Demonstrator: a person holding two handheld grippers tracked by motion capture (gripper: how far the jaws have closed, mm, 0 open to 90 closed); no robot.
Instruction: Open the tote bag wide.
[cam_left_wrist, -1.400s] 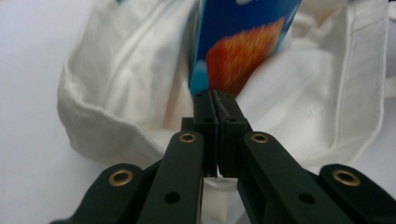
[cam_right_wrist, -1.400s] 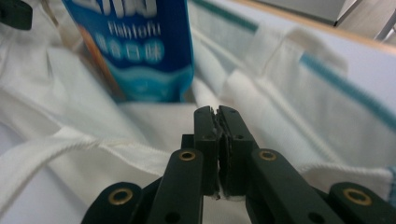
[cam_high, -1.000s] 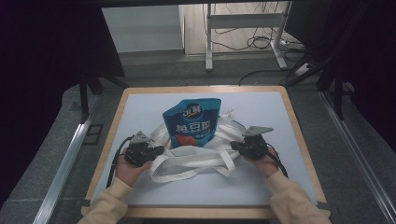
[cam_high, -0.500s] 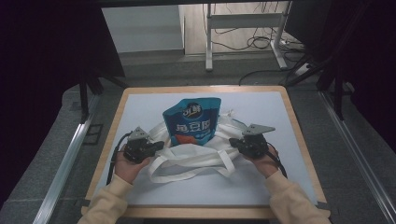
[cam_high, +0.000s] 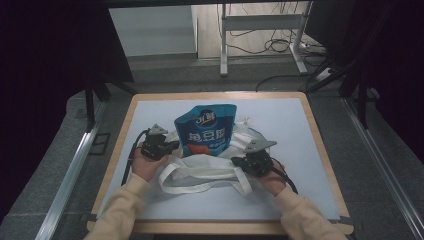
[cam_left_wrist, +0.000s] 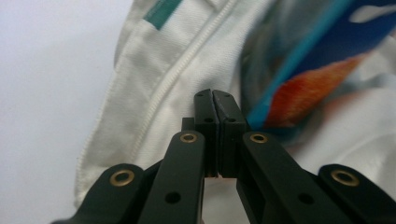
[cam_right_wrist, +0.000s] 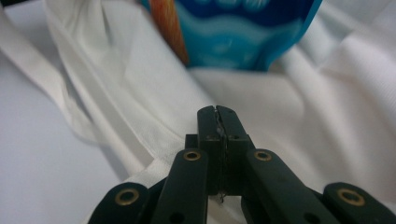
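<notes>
On the wood-framed table (cam_high: 320, 145) lies a white cloth tote bag (cam_high: 210, 172), a blue snack pouch (cam_high: 206, 130) with unreadable white lettering standing in its mouth, flanked by the left gripper (cam_high: 172, 145) and right gripper (cam_high: 235, 161), jaws closed, grasp on cloth unconfirmed.

Blue pouch (cam_high: 206, 129) standing in white bag (cam_high: 210, 170); left gripper (cam_high: 172, 146) at nine o'clock, right gripper (cam_high: 235, 161) at four.

Pale blue mat (cam_high: 300, 130) on wood-edged table (cam_high: 320, 145), tangled cables (cam_high: 272, 45) on floor behind, metal rail (cam_high: 67, 175) at left
</notes>
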